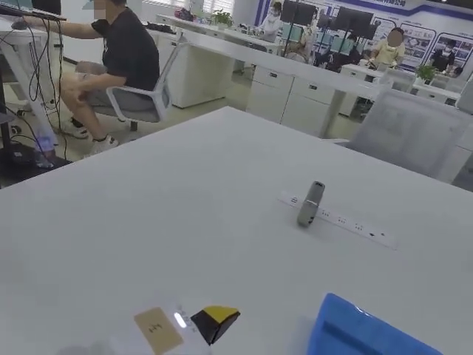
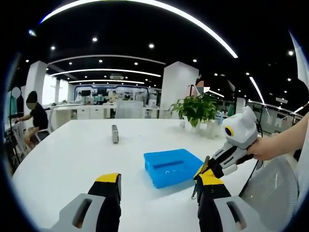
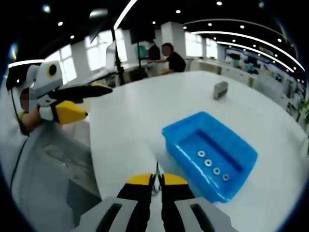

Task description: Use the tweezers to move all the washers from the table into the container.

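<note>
**Container** (image 3: 189, 170) (image 1: 362, 333) (image 2: 166, 176): a shallow, rectangular blue plastic tray is sitting flat and open side up on the white table (image 3: 125, 125).

**Washers** (image 3: 208, 162): four small silvery rings are lying flat on the container's floor. They are forming a straight row and are not touching one another.

**Tweezers** (image 3: 157, 168): I am pinching them in my right gripper (image 3: 157, 180), with its jaws drawn nearly together. A thin dark tip is sticking out just beside the container's near corner, clear of its wall.

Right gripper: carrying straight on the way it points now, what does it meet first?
Most likely bare table, just beside the blue container. The tweezers in the right gripper would touch first; the container's corner looks close, depth unclear.
</note>
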Action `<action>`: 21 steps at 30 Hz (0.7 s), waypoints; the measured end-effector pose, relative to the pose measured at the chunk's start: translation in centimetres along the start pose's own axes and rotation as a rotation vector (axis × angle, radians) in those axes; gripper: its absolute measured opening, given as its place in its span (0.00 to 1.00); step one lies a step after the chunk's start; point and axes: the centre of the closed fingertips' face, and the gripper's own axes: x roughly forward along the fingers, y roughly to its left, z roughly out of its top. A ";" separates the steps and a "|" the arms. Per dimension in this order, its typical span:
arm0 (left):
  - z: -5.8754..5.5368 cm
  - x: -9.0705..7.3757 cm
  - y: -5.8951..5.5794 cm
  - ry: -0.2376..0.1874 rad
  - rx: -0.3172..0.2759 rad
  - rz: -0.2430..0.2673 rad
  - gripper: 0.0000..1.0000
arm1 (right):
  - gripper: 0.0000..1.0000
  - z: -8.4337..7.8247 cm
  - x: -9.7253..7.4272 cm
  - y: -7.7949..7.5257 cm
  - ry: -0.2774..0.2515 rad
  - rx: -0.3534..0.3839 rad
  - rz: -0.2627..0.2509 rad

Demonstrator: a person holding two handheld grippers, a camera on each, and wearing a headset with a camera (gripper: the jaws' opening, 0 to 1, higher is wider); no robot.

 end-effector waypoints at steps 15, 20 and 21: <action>-0.2 0.1 -0.1 0.010 0.001 -0.009 0.62 | 0.03 3.3 -1.3 -1.0 -0.107 0.054 -0.017; -0.3 0.1 -0.1 0.012 -0.001 -0.010 0.62 | 0.03 5.0 -1.7 -1.7 -0.153 0.077 -0.020; -0.3 0.2 -0.1 0.014 -0.001 -0.012 0.62 | 0.03 5.3 -1.8 -1.8 -0.163 0.080 -0.024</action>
